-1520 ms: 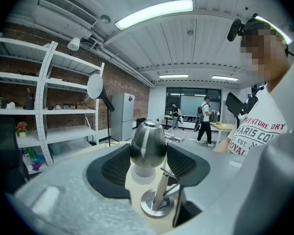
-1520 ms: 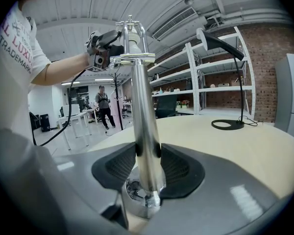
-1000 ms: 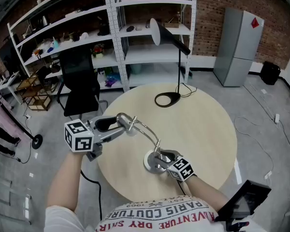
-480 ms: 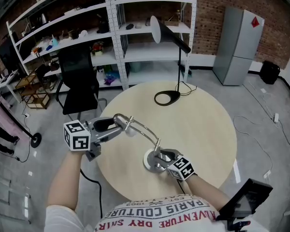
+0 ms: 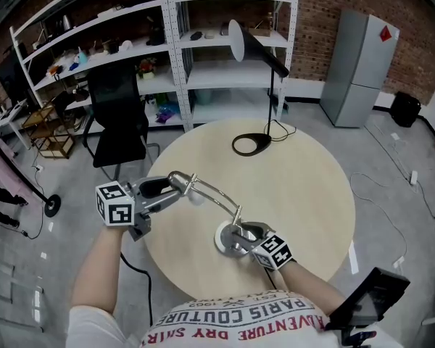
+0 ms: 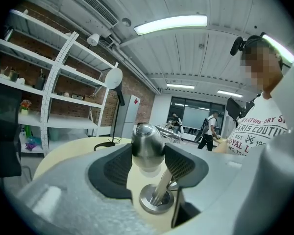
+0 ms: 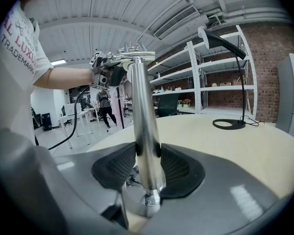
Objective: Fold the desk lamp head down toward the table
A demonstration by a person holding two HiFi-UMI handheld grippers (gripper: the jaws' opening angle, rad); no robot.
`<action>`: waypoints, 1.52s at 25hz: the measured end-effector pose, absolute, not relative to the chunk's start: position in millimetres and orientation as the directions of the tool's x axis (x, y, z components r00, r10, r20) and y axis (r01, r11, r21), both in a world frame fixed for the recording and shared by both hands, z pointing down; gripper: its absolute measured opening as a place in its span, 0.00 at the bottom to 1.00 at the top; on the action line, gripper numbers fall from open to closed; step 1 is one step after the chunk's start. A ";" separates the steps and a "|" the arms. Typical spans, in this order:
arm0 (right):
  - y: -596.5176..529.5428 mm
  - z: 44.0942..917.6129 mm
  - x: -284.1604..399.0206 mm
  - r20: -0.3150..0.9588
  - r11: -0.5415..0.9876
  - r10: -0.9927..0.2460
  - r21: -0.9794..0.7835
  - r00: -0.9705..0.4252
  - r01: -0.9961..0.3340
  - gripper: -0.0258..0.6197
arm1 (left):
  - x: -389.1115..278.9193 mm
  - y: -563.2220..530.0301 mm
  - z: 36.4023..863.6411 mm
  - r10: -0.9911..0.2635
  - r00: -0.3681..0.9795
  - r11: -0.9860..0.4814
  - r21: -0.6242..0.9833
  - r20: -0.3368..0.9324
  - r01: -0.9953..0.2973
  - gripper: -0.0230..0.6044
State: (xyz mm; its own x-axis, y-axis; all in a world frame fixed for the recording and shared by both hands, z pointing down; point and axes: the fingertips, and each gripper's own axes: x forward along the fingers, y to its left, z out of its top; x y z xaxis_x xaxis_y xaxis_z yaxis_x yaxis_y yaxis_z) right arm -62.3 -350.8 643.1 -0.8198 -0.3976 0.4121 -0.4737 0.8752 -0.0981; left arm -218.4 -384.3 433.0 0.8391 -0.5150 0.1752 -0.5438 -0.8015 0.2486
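A small chrome desk lamp stands near the round table's front edge, on a round base (image 5: 223,239). Its thin arm (image 5: 216,194) rises and arcs left to the rounded chrome head (image 6: 147,143). My left gripper (image 5: 175,185) is shut on that head, both pads against its sides, holding it off the table's left edge. In the left gripper view the stem and base (image 6: 156,199) lie below the jaws. My right gripper (image 5: 239,239) is shut on the upright stem (image 7: 143,126) just above the base (image 7: 142,203).
A tall black desk lamp (image 5: 264,58) stands at the table's far side on a ring base (image 5: 251,146) with a cable. The round wooden table (image 5: 297,194) spreads between. Behind stand white shelves (image 5: 225,78), a black chair (image 5: 119,122) and a grey fridge (image 5: 357,67).
My left gripper has sunk a little with the lamp head in it, and the arm's bend sits slightly lower. The right gripper and the base have kept still.
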 end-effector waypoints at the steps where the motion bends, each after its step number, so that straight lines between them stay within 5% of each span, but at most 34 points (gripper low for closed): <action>1: -350.5 642.9 -62.7 0.411 0.875 -0.399 -0.098 -0.820 -0.475 0.28 | -219.7 -384.2 434.8 -0.515 0.840 -0.801 0.255 0.169 -0.542 0.35; 38: -346.7 640.3 -55.7 0.424 0.875 -0.397 -0.093 -0.814 -0.475 0.28 | -232.9 -386.1 488.9 -0.523 0.845 -0.749 0.412 0.114 -0.519 0.35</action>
